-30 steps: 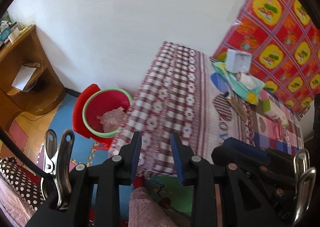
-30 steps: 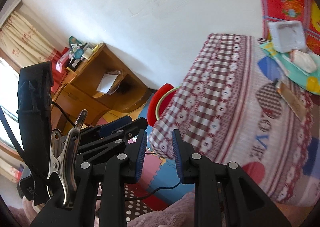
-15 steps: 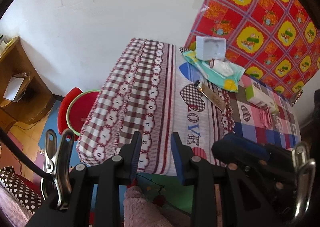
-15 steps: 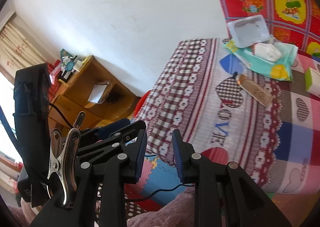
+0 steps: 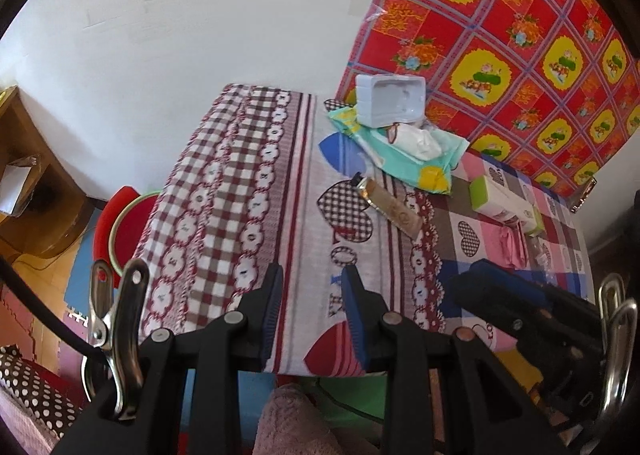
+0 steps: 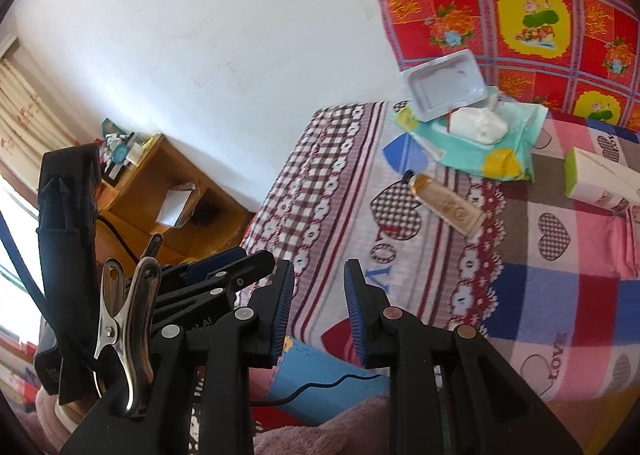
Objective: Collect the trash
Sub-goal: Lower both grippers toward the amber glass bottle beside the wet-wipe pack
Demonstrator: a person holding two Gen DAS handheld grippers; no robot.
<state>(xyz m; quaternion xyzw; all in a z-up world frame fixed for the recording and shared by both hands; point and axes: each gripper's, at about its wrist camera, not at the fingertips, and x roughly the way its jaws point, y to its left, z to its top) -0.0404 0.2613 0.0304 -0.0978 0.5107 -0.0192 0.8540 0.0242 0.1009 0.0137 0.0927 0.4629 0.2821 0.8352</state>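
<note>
Left gripper is hanging over the near edge of a table draped in a patchwork cloth of red checks, hearts and coloured squares; its blue-padded jaws are standing narrowly apart with nothing between them; right gripper is showing the same narrow gap, also gripping nothing.

Trash is lying well ahead of both grippers, toward the far end of the table by the wall: a white moulded plastic tray is leaning on a crumpled teal and yellow plastic wrapper; a wad of white tissue is sitting on that wrapper; a gold squeeze tube with a black cap is lying just nearer, apart from the wrapper; a white and green cardboard box is lying ahead and to the right.

A red plastic basin with a pale green rim is sitting on the floor, ahead and left of the left gripper, partly hidden by the cloth; a red and yellow floral sheet is hanging behind the trash.
</note>
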